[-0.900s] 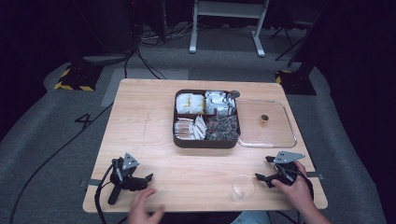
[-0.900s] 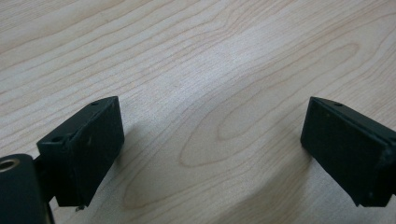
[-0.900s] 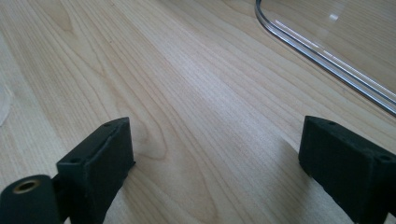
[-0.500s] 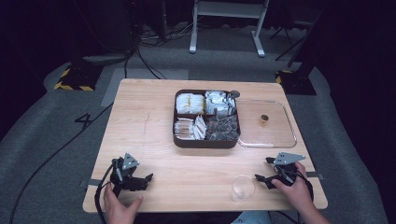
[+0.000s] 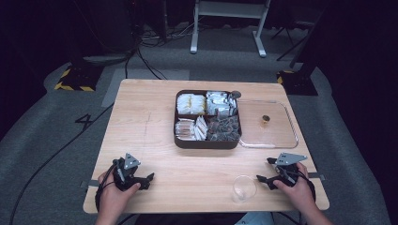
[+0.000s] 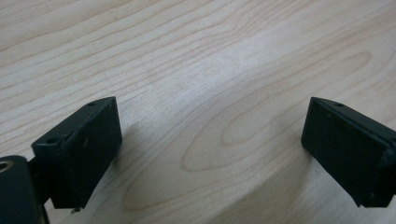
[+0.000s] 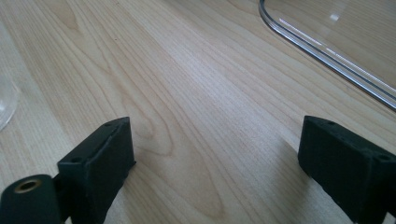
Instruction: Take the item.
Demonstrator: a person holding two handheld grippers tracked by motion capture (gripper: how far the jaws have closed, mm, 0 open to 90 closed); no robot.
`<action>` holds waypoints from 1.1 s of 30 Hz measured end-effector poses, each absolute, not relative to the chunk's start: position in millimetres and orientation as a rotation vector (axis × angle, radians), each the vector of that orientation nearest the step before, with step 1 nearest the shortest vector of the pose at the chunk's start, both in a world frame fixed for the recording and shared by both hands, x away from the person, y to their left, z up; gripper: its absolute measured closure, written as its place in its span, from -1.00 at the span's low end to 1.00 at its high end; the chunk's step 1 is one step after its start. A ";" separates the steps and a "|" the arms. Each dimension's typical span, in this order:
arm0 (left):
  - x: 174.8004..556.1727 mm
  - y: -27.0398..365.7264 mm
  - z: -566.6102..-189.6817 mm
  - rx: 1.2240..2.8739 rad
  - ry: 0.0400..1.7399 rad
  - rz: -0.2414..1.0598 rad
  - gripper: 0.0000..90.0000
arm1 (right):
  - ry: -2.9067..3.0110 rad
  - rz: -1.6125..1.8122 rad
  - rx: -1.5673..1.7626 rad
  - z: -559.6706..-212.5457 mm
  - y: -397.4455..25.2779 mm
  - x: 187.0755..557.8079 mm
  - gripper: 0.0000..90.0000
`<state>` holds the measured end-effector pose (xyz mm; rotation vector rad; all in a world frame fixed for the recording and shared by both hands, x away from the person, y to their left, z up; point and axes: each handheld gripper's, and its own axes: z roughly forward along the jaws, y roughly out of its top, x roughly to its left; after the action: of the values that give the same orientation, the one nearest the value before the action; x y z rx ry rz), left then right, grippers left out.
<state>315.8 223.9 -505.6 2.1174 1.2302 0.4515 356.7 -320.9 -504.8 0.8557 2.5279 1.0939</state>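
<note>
The left gripper [image 5: 141, 177] rests on the wooden worktop [image 5: 155, 126] near its front left corner, held by a hand [image 5: 112, 199], jaws spread wide over bare wood. The right gripper [image 5: 266, 170] rests near the front right corner, jaws also spread wide and empty. A clear cup [image 5: 244, 188] stands just beside it. Farther back sits a dark four-part tray [image 5: 206, 142] of packets, with a clear lid [image 5: 277, 136] lying flat against its right side.
</note>
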 end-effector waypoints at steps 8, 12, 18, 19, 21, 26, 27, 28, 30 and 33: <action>318.4 225.0 -505.2 2.111 1.242 0.462 -0.84 | 2.527 1.093 0.856 -504.8 -320.9 356.5 -0.76; 317.8 223.4 -505.3 2.094 1.274 0.467 -0.85 | 2.522 1.101 0.851 -504.6 -321.3 353.2 -0.70; 319.2 230.0 -501.3 2.110 1.226 0.461 -0.47 | 2.524 1.103 0.844 -504.6 -321.5 352.5 -0.70; 319.2 230.0 -501.3 2.110 1.226 0.461 -0.41 | 2.524 1.103 0.844 -504.6 -321.5 352.5 -0.70; 318.4 233.2 -498.2 2.102 1.239 0.450 -0.34 | 2.524 1.103 0.844 -504.6 -321.5 352.5 -0.70; 315.3 240.2 -477.0 2.049 1.219 0.442 -0.31 | 2.524 1.104 0.844 -504.7 -321.5 352.5 -0.70; 314.6 240.4 -471.5 2.039 1.210 0.432 -0.31 | 2.524 1.103 0.843 -504.7 -321.6 352.5 -0.70; 314.6 240.4 -471.5 2.039 1.210 0.432 -0.31 | 2.524 1.103 0.843 -504.7 -321.6 352.5 -0.70; 314.4 241.0 -463.2 2.046 1.188 0.413 -0.31 | 2.524 1.104 0.842 -504.7 -321.6 352.5 -0.70; 314.7 237.5 -450.0 2.048 1.165 0.392 -0.30 | 2.524 1.104 0.842 -504.8 -321.6 352.3 -0.69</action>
<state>314.7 237.5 -450.0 2.0478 1.1652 0.3920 352.3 -321.6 -504.8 0.8416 2.5238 1.1038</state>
